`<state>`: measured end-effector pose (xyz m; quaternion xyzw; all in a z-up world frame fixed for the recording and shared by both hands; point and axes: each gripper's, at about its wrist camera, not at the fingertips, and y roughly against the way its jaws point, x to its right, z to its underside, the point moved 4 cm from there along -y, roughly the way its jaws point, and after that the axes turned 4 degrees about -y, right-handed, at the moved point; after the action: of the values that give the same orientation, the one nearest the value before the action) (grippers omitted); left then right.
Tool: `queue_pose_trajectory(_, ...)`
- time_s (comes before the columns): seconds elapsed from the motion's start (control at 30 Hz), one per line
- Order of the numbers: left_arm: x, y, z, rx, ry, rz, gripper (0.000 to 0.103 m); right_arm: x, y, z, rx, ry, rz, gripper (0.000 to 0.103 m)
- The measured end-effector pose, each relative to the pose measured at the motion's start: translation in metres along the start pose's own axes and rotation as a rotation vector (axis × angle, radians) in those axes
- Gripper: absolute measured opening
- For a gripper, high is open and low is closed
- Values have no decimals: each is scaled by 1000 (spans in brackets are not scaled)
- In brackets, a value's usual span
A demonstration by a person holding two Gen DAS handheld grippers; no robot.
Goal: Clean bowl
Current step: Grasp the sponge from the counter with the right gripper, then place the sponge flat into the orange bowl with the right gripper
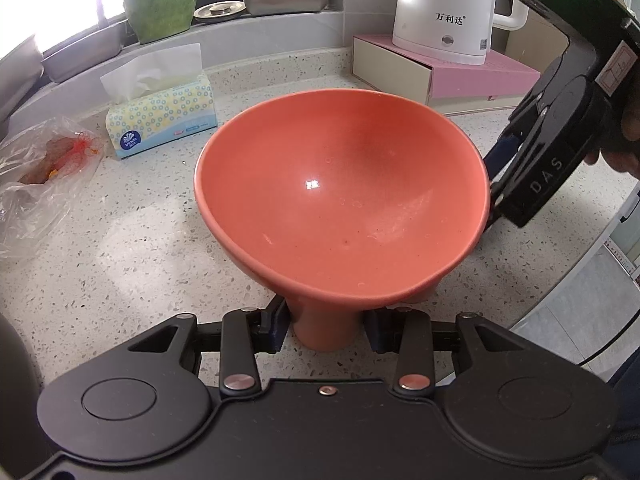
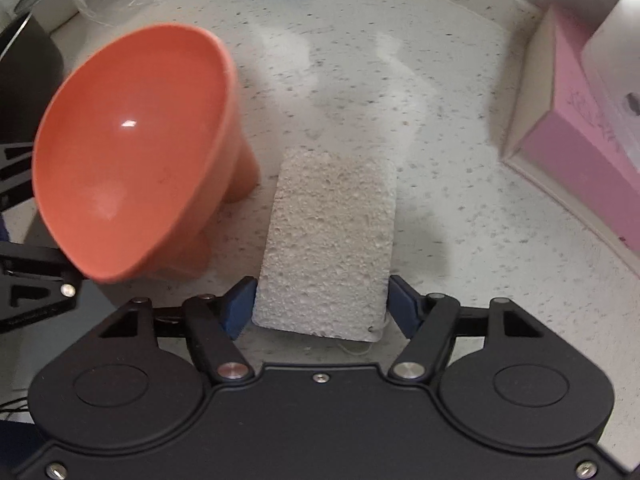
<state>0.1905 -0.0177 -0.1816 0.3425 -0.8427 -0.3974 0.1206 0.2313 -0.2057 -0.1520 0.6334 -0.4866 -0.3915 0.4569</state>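
We see an orange bowl [image 1: 344,200] tilted on the speckled counter [image 1: 120,248], our left gripper [image 1: 326,328] apparently clenched around its leg, our right gripper [image 2: 320,304] grasping a pale sponge [image 2: 332,240] just beside the bowl, tissue box [image 1: 160,116] behind the bowl.

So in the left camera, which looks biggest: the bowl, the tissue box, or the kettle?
1. Bowl, by far the biggest, though it sits nearest the camera.
2. Kettle and tissue box look about alike; the kettle's top is cut off and both stand farther back, so I won't rank them.
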Motion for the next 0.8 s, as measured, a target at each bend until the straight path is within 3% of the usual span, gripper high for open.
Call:
queue_pose_trajectory(0.1,0,0,0,-1,-6,0,38,-1,18,3,26,82,2,73)
queue_pose_trajectory(0.33,2,0,-1,0,-21,-5,38,-17,88,-2,87,468,79,74)
queue_pose_trajectory(0.5,3,-1,-1,5,-24,-13,38,-72,100,-9,-18,784,4,74)
queue_pose_trajectory(0.67,3,-1,-1,8,-23,-12,38,-105,75,-24,-160,873,-30,74)
queue_pose_trajectory(0.8,3,-1,-1,10,-26,-13,38,-115,54,-36,-253,863,-62,75)
